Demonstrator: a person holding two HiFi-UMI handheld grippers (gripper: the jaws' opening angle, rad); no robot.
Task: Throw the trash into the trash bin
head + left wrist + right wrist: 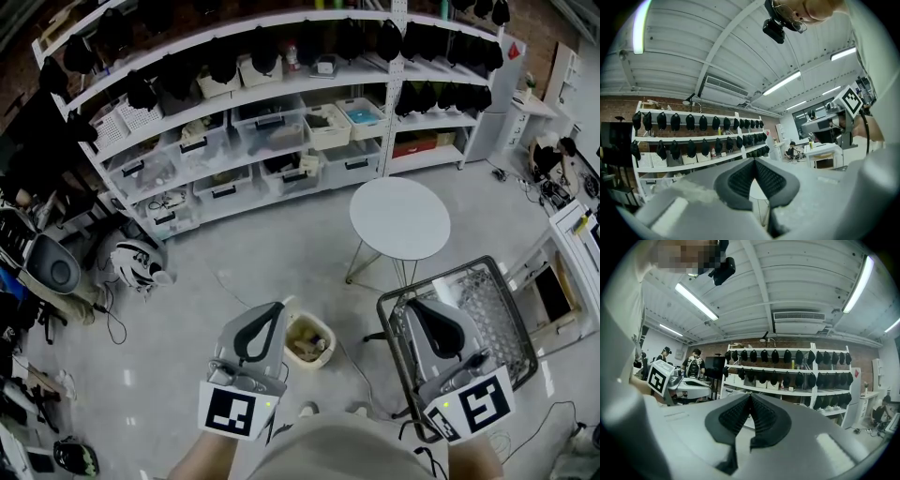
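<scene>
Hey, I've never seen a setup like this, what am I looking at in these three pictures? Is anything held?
There is no robot: a person holds a two-jaw gripper in each hand. The head view comes from a camera on the person's head, looking steeply down; it shows the left gripper and the right gripper, each with a square-marker cube. The other two pictures come from cameras riding on the grippers, looking along their jaws. In both, the jaws are shut with nothing between them, so no trash is held. On the floor, a trash bin with something inside stands ahead of the left gripper. A black wire cart lies below the right one, a round white table stands beyond, and shelves line the wall.
</scene>
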